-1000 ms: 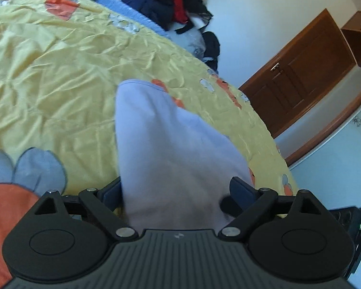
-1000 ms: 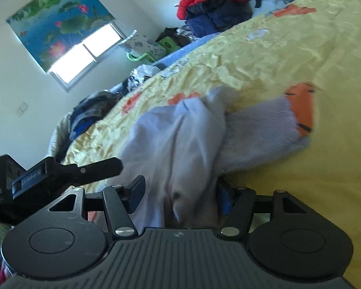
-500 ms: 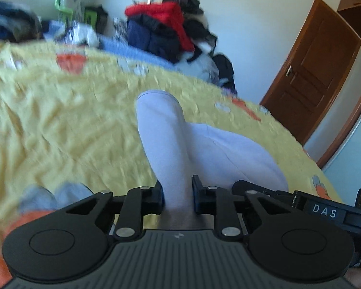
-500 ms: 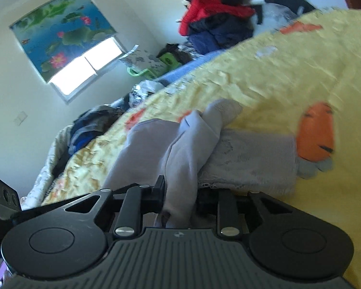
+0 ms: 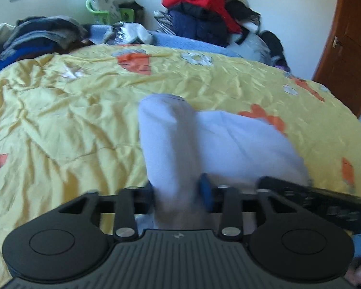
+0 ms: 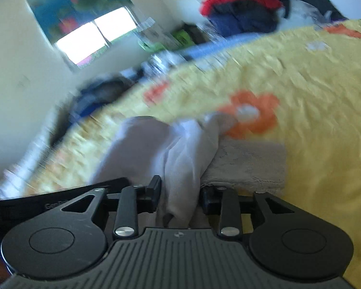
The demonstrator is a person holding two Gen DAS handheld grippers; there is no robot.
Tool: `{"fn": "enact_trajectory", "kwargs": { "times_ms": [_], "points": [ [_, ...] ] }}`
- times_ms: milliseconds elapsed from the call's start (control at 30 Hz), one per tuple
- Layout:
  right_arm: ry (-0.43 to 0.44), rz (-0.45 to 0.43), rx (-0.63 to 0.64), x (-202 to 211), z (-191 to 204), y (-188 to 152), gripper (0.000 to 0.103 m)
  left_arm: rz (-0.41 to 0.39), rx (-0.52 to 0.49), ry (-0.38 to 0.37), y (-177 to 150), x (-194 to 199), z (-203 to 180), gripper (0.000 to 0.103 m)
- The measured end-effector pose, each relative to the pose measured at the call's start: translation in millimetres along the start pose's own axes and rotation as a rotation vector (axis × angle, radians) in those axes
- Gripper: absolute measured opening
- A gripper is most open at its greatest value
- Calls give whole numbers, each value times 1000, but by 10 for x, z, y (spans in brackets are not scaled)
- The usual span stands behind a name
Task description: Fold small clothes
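One pale garment [image 5: 204, 144], two grippers, one yellow bedspread [image 5: 60, 125].

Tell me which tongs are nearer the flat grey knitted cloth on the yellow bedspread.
Right. The right tongs sit beside the grey knitted cloth's near corner; the left tongs are farther off, across the pale lilac garment. Both jaws have just been opening, garment between them.

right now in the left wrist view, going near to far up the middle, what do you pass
left gripper → pale garment running out from between its fingers → yellow flowered bedspread → blue blanket edge → red and navy clothes pile against the wall
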State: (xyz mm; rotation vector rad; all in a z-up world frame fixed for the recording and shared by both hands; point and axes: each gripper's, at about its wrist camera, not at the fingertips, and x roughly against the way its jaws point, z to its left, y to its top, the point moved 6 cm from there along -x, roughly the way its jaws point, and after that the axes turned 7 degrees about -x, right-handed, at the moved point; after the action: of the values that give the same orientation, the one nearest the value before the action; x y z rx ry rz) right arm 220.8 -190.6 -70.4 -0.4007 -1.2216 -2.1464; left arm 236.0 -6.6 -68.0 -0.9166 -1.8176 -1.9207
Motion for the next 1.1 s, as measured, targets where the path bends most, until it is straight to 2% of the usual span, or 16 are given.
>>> {"fn": "enact_trajectory", "kwargs": {
  "times_ms": [33,67,133,200,233,267,333,367,400,533,600,700,833,933,1000,1100],
  "points": [
    [-1,-8,1,37,-28,-1,50,-17,-2,37,-16,53,32,71],
    [-3,-29,0,119,-53,7,51,-32,-10,73,-24,105,54,81],
    [-44,-86,2,304,-125,31,51,-55,-43,125,-42,226,73,81],
    [-162,-197,17,560,-207,112,46,-69,-68,136,-70,300,51,81],
    [-202,-247,58,653,-173,124,46,-67,-85,138,-78,325,22,81],
    [-189,-282,133,745,-49,122,46,-64,-95,143,-95,335,-5,81],
    [-71,-236,218,756,193,61,49,-54,-114,143,-127,331,-71,81],
    [-28,-192,259,699,317,3,42,-48,-118,147,-142,321,-89,81],
    [-19,-159,288,626,387,-45,42,-41,-117,152,-150,297,-109,81],
    [-132,-41,299,264,260,-158,42,-29,-102,141,-207,310,-136,82],
    [-157,-57,263,323,187,-157,50,-33,-108,145,-239,331,-140,83],
    [-115,-103,275,547,268,-214,60,-30,-81,139,-277,353,-123,84],
    [-178,-45,283,488,200,-303,60,-27,-37,124,-336,446,-106,84],
    [-175,-90,222,582,208,-373,63,-40,-47,129,-381,546,-108,84],
    [-182,-135,207,714,217,-401,78,-48,-36,127,-404,618,-96,84],
    [-178,-156,178,863,223,-483,88,-59,-26,129,-443,727,-84,84]
  ]
}}
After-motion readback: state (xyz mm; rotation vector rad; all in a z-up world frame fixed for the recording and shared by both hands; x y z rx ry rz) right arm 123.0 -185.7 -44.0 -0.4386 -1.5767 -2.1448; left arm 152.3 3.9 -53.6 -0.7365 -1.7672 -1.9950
